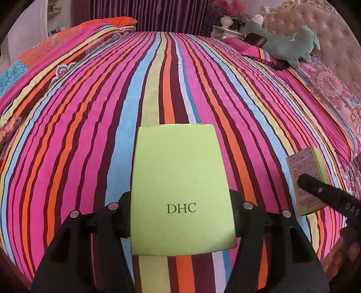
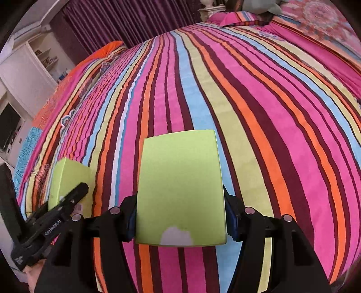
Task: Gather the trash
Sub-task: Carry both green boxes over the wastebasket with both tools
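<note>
The left gripper (image 1: pixel 182 216) is closed on a flat lime-green cardboard box marked DHC (image 1: pixel 180 189); its black plastic fingers (image 1: pixel 123 216) press the two long sides, and the box stands out toward 12 o'clock in the left wrist view, lifted above the bed. The box has a smooth matte face and sharp straight edges.

The right gripper (image 2: pixel 180 216) holds a second lime-green box (image 2: pixel 180 191) in the same way, with blue pads (image 2: pixel 232 222) against its sides. At 6 o'clock on this box the green layer is torn off in a small patch, and grey board shows there.

In the left wrist view the right gripper's box appears at 3 o'clock, with a side panel of small pink print. In the right wrist view the left gripper's box appears at 9 o'clock.

Under both lies the bedspread (image 1: pixel 90 135), a soft velvety fabric with long stripes in pink, orange, maroon, sky blue and pale yellow. At 1 o'clock in the left wrist view, a green plush toy (image 1: pixel 291 45) rests against the tufted, buttoned headboard (image 1: pixel 334 45). Purple pleated curtains (image 1: pixel 146 13) hang at 12 o'clock.
</note>
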Demonstrator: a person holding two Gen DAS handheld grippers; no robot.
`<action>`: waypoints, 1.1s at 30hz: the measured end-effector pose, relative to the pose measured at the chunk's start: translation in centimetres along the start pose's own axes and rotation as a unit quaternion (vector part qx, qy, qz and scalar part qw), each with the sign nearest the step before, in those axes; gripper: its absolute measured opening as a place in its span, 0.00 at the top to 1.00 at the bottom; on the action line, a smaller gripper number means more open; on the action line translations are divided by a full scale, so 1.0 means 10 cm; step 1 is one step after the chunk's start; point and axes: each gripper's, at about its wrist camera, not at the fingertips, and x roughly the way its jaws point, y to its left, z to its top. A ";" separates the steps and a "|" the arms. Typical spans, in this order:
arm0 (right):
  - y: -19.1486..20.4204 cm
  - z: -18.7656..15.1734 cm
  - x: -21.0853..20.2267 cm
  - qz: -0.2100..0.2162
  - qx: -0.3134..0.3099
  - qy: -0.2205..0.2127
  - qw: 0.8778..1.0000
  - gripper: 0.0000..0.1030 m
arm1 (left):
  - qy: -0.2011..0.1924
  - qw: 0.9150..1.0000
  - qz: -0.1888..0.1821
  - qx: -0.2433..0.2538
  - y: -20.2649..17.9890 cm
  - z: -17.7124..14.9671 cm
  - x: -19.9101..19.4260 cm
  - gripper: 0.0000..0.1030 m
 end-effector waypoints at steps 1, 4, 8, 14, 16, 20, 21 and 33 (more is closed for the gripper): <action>0.00 -0.03 -0.04 0.002 0.002 -0.002 1.000 0.45 | -0.001 1.000 0.000 0.001 0.00 -0.05 -0.04 0.43; 0.01 -0.10 -0.16 0.003 -0.001 -0.009 1.000 0.45 | -0.002 1.000 -0.002 0.002 0.00 -0.14 -0.14 0.43; 0.02 -0.19 -0.33 0.004 0.001 -0.019 1.000 0.45 | -0.004 1.000 -0.002 0.008 0.00 -0.28 -0.30 0.43; 0.04 -0.38 -0.56 0.004 0.002 -0.027 1.000 0.45 | -0.011 1.000 -0.002 0.010 0.02 -0.48 -0.58 0.43; 0.05 -0.44 -0.63 0.004 0.000 -0.029 1.000 0.45 | -0.014 1.000 -0.001 0.013 0.03 -0.55 -0.68 0.43; 0.07 -0.55 -0.74 0.005 -0.002 -0.032 0.999 0.45 | -0.020 1.000 0.000 0.016 0.05 -0.67 -0.85 0.43; 0.08 -0.59 -0.77 0.006 -0.003 -0.033 0.999 0.45 | -0.021 1.000 0.000 0.016 0.05 -0.70 -0.88 0.43; 0.21 -1.17 -1.03 0.024 -0.015 -0.033 0.999 0.45 | -0.023 0.999 0.002 0.029 0.12 -1.21 -1.25 0.43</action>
